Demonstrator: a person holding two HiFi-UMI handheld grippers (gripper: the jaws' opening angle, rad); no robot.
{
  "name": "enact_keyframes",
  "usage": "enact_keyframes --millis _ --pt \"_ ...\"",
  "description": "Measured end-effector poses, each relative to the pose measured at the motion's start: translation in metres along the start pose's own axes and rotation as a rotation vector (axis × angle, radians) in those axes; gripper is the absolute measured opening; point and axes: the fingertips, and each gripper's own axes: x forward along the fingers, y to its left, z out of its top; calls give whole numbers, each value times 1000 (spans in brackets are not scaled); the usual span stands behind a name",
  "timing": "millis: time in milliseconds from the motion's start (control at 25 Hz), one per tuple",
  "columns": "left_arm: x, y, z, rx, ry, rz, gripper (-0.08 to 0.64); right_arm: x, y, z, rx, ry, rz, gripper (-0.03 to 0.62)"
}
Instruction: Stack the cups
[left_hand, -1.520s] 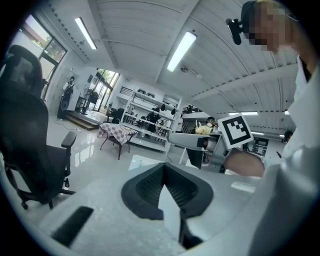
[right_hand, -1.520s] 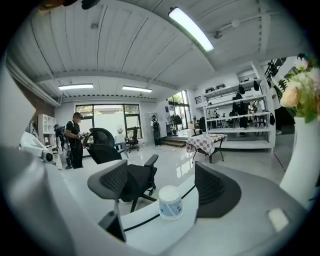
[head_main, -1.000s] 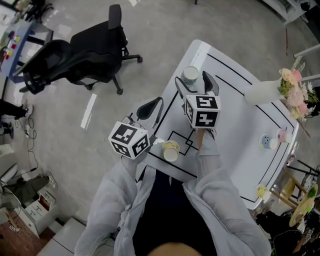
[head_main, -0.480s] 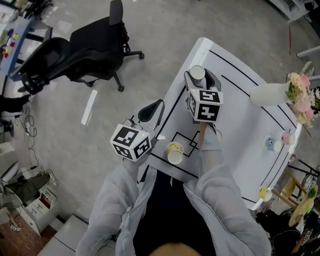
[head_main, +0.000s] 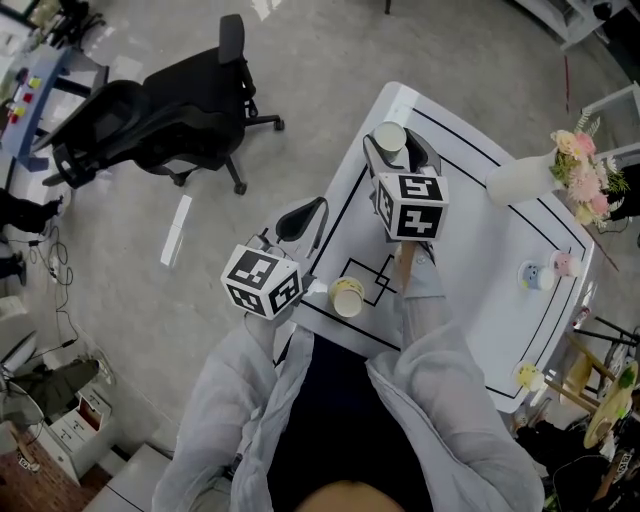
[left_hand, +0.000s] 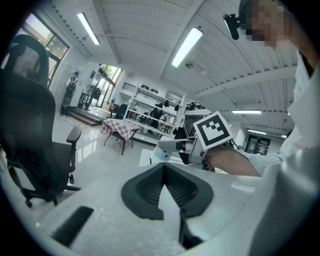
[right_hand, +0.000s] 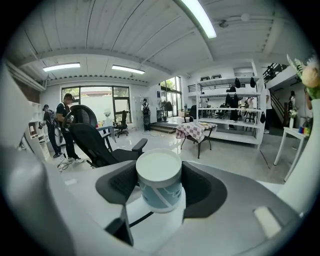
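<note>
The right gripper (head_main: 392, 148) had just closed on the blue cup (right_hand: 159, 190) by the table (head_main: 470, 260)'s far corner. The left gripper (head_main: 300, 222) was shut, empty, past the edge.

The blue-and-white cup (right_hand: 159, 190) looks like matt paper with a smooth white end, and the yellow cup (head_main: 347, 297) has the same dull paper look. The desk (head_main: 470, 260) is smooth white board with a faint sheen, while the grey floor (head_main: 300, 60) is polished and mirrors the lights. The person's sleeve (head_main: 440, 400) is soft, creased grey cloth.
</note>
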Motion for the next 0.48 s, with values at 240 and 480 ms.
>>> enact_keyframes --millis 240,480 --pt "-18 -25 16 43 -17 -27 -3 -48 7 19 -13 -17 -2 279" --pt "-22 -57 22 87 -27 -107 -3 -111 -5 35 -24 -71 -58 279"
